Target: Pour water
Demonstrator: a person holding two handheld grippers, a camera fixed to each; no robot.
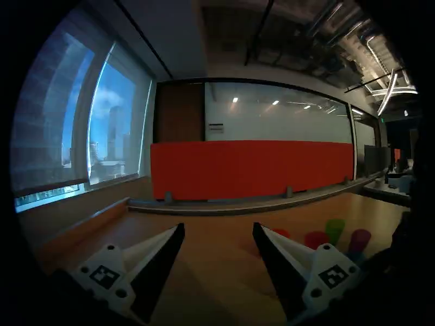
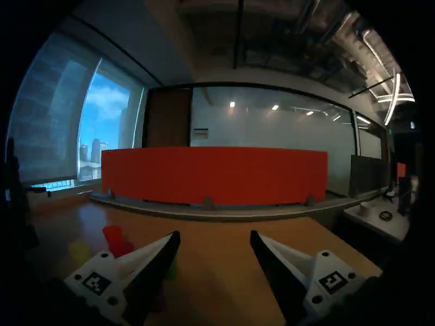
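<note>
In the left gripper view my left gripper (image 1: 218, 229) stands open above the wooden table (image 1: 217, 271), nothing between its fingers. Right of it stand small coloured cups: a red cup (image 1: 315, 239), a green cup (image 1: 334, 230) and a purple cup (image 1: 359, 239), with another red one partly hidden behind the right finger. In the right gripper view my right gripper (image 2: 215, 237) is also open and holds nothing. A red cup (image 2: 114, 236) and a yellow-green cup (image 2: 79, 251) sit to its left, with a green one (image 2: 172, 268) peeking past the left finger.
An orange divider panel (image 1: 250, 168) runs across the table's far edge, with a glass wall behind it. Large windows (image 1: 81, 136) are on the left. Another desk with dark objects (image 2: 380, 214) stands to the right.
</note>
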